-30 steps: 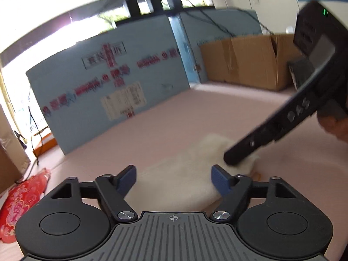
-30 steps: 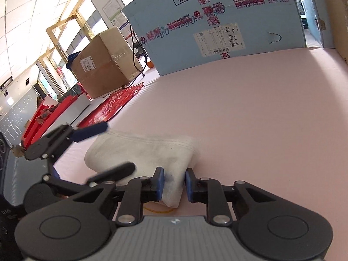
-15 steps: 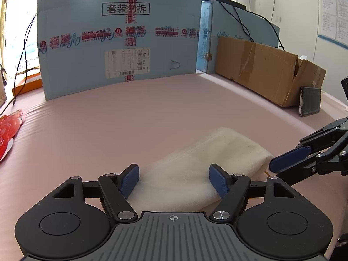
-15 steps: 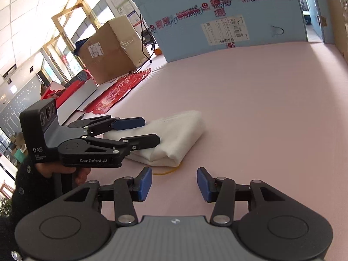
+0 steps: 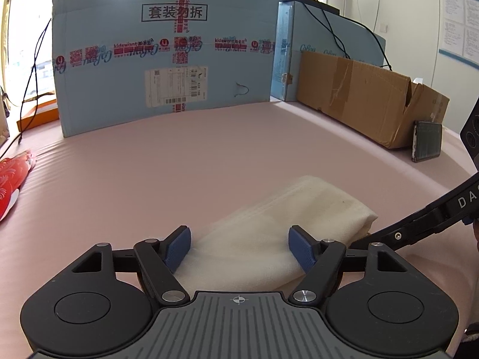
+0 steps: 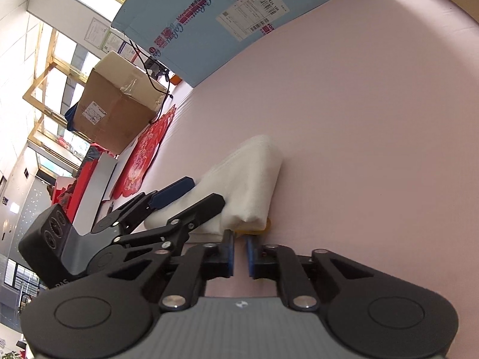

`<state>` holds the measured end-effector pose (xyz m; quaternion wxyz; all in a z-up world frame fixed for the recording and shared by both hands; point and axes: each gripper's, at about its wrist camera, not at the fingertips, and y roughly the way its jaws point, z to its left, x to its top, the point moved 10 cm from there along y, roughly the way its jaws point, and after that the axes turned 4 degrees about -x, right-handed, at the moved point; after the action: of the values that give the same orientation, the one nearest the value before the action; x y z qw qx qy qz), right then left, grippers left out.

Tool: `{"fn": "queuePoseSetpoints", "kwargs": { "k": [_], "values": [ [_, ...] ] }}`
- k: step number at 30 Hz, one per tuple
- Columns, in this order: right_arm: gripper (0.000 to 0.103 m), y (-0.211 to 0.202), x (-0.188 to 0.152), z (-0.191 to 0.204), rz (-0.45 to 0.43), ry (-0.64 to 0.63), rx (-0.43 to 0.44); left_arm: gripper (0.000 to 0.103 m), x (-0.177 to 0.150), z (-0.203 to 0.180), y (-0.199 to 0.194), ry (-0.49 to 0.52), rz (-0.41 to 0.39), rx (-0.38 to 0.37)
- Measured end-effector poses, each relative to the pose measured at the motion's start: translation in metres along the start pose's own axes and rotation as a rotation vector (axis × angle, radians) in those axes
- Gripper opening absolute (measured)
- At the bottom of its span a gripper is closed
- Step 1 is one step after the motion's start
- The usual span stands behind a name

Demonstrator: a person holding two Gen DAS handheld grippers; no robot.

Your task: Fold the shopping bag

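- left gripper: black two-finger tool with blue pads, jaws spread wide. the near end of the bag lies between the pads; a strip of pink surface shows between cloth and pads on both sides, so no squeeze is evident.
- right gripper: same black build, blue pads drawn nearly together with only a thin slit between them and nothing seen in it. it sits just short of the bag's near corner, rolled well over to one side.
- cream cloth shopping bag: folded into a thick, compact bundle lying flat on the surface, running diagonally away from the left gripper. in the right wrist view the bag shows a rounded folded edge.
- thin yellow-orange loop: pokes out from under the bag's near corner, close to the right gripper's tips; what it is cannot be told.
- pale pink padded surface: carries the bag and the boxes beyond.
- red patterned sheet: lies at the surface's left edge, well apart from the bag.
- small dark flat device: leans against the brown box on the right.
- long brown cardboard box: torn at its right end, stands along the right side.
- large light-blue printed carton: stands upright at the far end, with a white shipping label.
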<state>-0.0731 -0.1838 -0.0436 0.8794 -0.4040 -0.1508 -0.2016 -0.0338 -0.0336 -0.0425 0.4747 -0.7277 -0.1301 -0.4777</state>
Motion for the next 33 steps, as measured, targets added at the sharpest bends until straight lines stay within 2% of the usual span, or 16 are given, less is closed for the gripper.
{"fn": "queuePoseSetpoints", "kwargs": {
  "k": [3,8,11,15,17,23,30,32,33],
  "values": [
    [0.0,-0.007,-0.002,-0.003,-0.029,-0.038,-0.02,0.074,0.004,-0.004,-0.002,0.039,-0.014,0.025],
    [0.0,-0.015,0.003,-0.015,-0.054,-0.006,-0.017,0.075,0.017,-0.021,-0.003,0.129,-0.056,0.029],
    [0.001,-0.018,0.006,-0.02,-0.068,0.014,-0.016,0.077,0.013,-0.019,0.007,0.141,-0.012,0.067],
    [0.009,-0.018,0.01,-0.03,-0.066,0.101,0.032,0.077,0.011,-0.012,0.01,0.131,0.009,0.079],
    [0.022,-0.016,0.011,-0.034,-0.065,0.172,0.092,0.078,0.011,-0.011,0.01,0.126,0.008,0.082],
    [0.027,-0.012,0.016,-0.038,-0.094,0.285,0.208,0.079,0.01,-0.009,0.01,0.114,0.007,0.082],
    [0.034,-0.011,0.021,-0.034,-0.096,0.286,0.209,0.079,0.009,-0.008,0.011,0.105,0.005,0.079],
    [0.044,-0.014,0.018,-0.029,-0.093,0.228,0.21,0.08,0.009,-0.007,0.011,0.098,0.006,0.074],
    [0.045,-0.015,0.017,-0.026,-0.089,0.186,0.198,0.08,0.009,-0.006,0.011,0.095,0.006,0.072]
  ]
}}
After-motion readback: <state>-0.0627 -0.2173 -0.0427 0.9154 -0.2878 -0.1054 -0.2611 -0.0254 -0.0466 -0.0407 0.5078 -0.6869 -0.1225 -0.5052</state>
